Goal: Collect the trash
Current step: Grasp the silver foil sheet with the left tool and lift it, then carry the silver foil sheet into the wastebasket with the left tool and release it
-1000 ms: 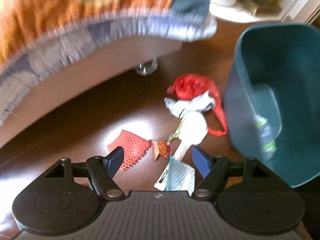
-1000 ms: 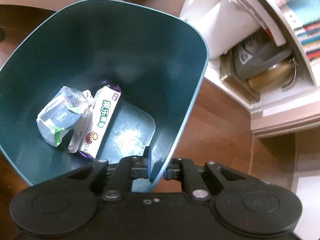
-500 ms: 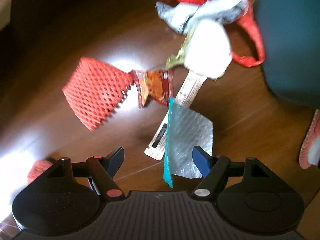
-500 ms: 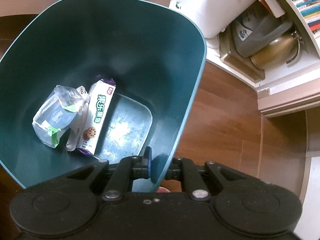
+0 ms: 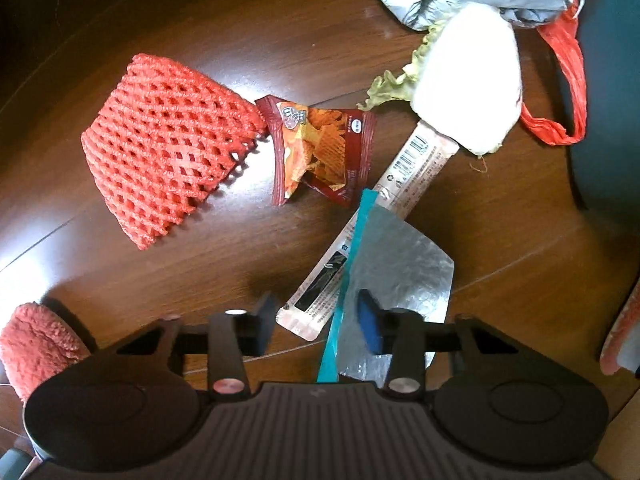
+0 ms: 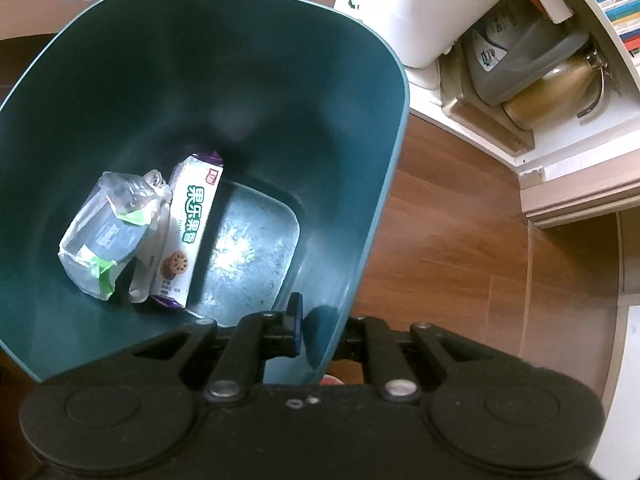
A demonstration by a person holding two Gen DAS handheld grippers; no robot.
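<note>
Your left gripper (image 5: 316, 322) has just been closing around the foil (image 5: 396, 268) and wrapper (image 5: 320, 292), pads not yet pressing. Your right gripper (image 6: 320, 334) is clamping the bin (image 6: 384, 184) rim at six o'clock.

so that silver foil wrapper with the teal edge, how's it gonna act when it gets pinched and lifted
Probably floppy: the silver foil wrapper is a thin sheet, empty by the look of it, so it should droop from the left gripper, whose jaws have just been closing around its lower end. Likely very light. The glossy foil may be slippery, and the long white wrapper under its edge could drag along.
</note>
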